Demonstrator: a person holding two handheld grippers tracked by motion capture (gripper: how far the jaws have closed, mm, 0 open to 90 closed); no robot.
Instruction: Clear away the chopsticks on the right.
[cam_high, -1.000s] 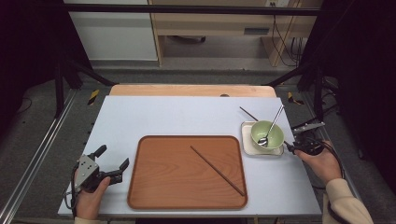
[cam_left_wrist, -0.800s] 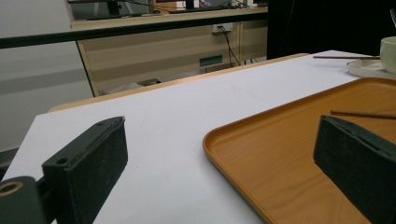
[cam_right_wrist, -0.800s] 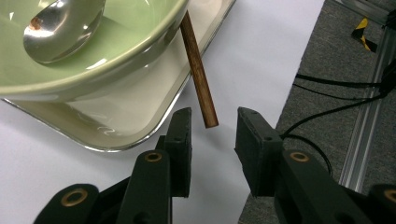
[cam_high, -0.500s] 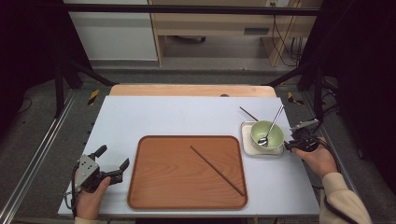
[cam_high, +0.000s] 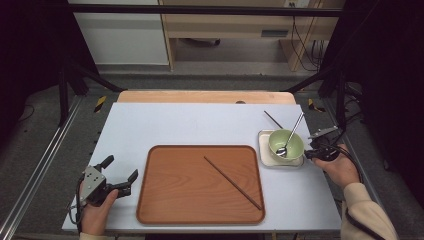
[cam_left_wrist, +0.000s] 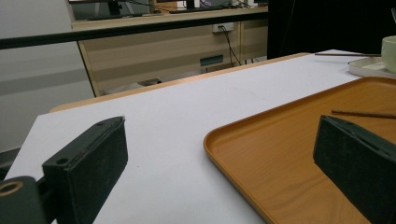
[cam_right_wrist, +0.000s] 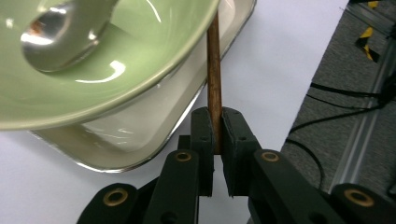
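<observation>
A pale green bowl (cam_high: 280, 140) with a metal spoon (cam_high: 292, 132) in it stands on a small white dish (cam_high: 265, 160) at the right. A brown chopstick (cam_high: 273, 120) runs from behind the bowl to its right side. My right gripper (cam_high: 308, 154) is shut on that chopstick's near end. Its jaws have just been closing, and in the right gripper view the chopstick (cam_right_wrist: 214, 70) sits between the pads of the right gripper (cam_right_wrist: 215, 116), under the bowl's (cam_right_wrist: 116, 70) rim. My left gripper (cam_high: 120, 175) rests open at the front left, nothing between its jaws.
A large brown tray (cam_high: 175, 200) lies in the middle of the white tabletop with a second chopstick (cam_high: 232, 182) lying diagonally in it. In the left gripper view the left gripper (cam_left_wrist: 219, 158) faces the tray's corner (cam_left_wrist: 289, 163). Black frame posts stand beside the table.
The right gripper has shifted slightly left toward the white dish and its jaws have come together on the chopstick. The left hand and gripper have stayed put.
</observation>
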